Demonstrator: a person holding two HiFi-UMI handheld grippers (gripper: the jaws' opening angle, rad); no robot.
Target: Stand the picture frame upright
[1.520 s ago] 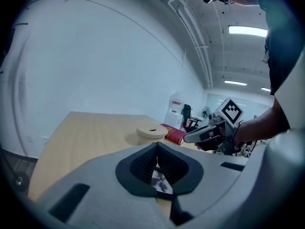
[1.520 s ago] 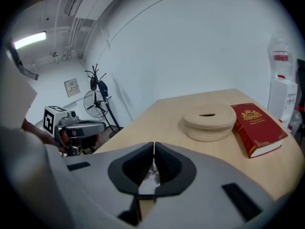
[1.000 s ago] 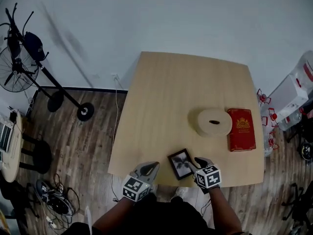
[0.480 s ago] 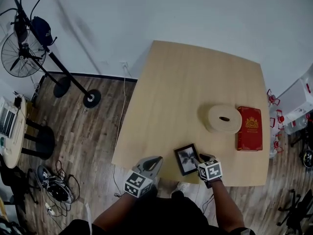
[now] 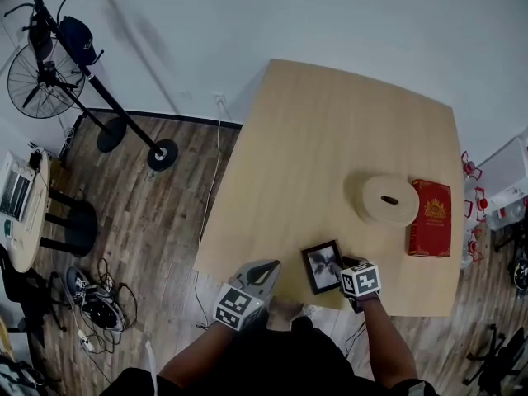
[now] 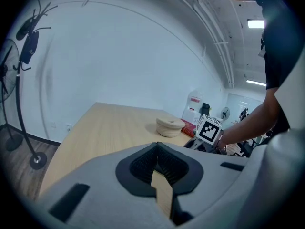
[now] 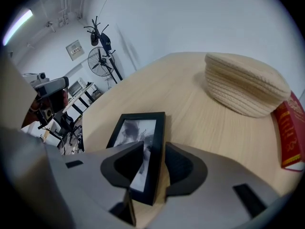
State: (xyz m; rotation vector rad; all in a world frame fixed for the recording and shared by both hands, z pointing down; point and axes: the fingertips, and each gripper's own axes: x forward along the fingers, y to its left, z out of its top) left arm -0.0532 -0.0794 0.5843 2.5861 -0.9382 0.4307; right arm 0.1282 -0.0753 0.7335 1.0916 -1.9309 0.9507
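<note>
On table [image 5: 313, 139], flat picture frame [image 5: 322, 266] runs lengthwise away, within released right claw [image 7: 154, 147]; left claw [image 6: 157, 147] clenched.

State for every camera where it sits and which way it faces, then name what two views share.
Head view: on the person's head, looking steeply down at the light wooden table; both forearms, left gripper and right gripper show.
Left gripper view: rides that gripper, facing across the table; its own fingers show.
Right gripper view: rides that gripper, facing the black picture frame between its fingers.
Shared: both gripper views show the round woven box.
</note>
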